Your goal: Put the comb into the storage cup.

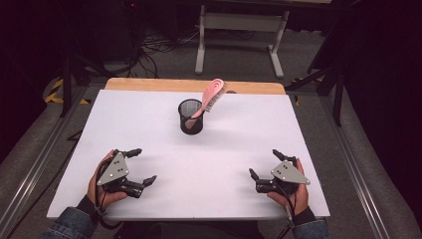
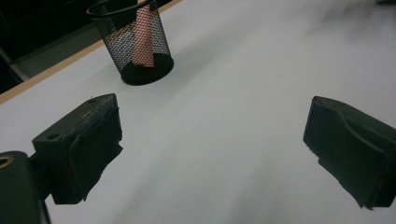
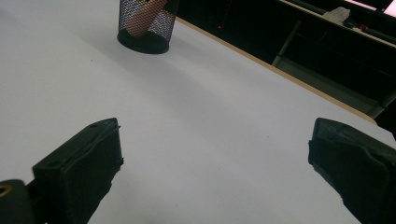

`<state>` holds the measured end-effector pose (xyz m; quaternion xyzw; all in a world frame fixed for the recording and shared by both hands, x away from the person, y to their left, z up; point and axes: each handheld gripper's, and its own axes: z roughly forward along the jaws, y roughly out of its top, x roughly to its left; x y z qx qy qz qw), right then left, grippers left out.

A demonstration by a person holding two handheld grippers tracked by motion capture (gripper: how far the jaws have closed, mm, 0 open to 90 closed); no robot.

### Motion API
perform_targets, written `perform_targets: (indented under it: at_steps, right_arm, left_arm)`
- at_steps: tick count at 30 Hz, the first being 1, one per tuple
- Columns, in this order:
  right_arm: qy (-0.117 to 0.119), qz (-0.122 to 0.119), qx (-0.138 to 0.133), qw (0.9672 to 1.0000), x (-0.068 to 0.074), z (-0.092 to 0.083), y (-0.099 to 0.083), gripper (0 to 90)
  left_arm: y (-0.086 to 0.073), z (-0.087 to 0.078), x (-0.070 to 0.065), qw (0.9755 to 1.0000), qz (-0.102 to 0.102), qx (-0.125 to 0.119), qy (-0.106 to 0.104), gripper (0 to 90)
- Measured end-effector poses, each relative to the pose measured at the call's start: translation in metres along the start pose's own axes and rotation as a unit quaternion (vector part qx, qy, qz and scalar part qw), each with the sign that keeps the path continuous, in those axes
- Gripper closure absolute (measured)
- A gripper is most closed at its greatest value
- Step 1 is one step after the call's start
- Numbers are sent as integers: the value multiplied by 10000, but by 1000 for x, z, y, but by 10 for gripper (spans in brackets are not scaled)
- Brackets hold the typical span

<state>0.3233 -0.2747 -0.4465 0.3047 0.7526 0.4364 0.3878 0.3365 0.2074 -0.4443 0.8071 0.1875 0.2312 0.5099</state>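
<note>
High view alone shows bristles — pink brush (image 1: 211,97) leaning, seemingly, in mesh cup (image 1: 190,117).

This is a lab or recording studio. A white tabletop (image 1: 149,129) sits on a grey carpeted floor (image 1: 239,59), ringed by dark stand legs (image 1: 69,74). Loose cables (image 1: 159,47) lie at the far left, near a white workbench frame (image 1: 241,22).

The table (image 1: 149,129) top looks like matt white board, smooth, with a bare wood strip along the far edge. Ahead of both sets of fingertips, the cup (image 1: 191,116) is black wire mesh, and the brush (image 1: 211,97) in it is pink plastic, slightly shiny. Jaw pads (image 2: 88,149) look like matt black rubber, a bit rough-edged.
</note>
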Motion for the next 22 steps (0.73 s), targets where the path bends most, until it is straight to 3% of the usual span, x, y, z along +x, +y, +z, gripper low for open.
perform_targets:
  at_steps: [22]
  right_arm:
    - [33,16,25,10000,-1,2,-1,34]
  left_arm:
    - [0,0,3,10000,-50,-18,49,53]
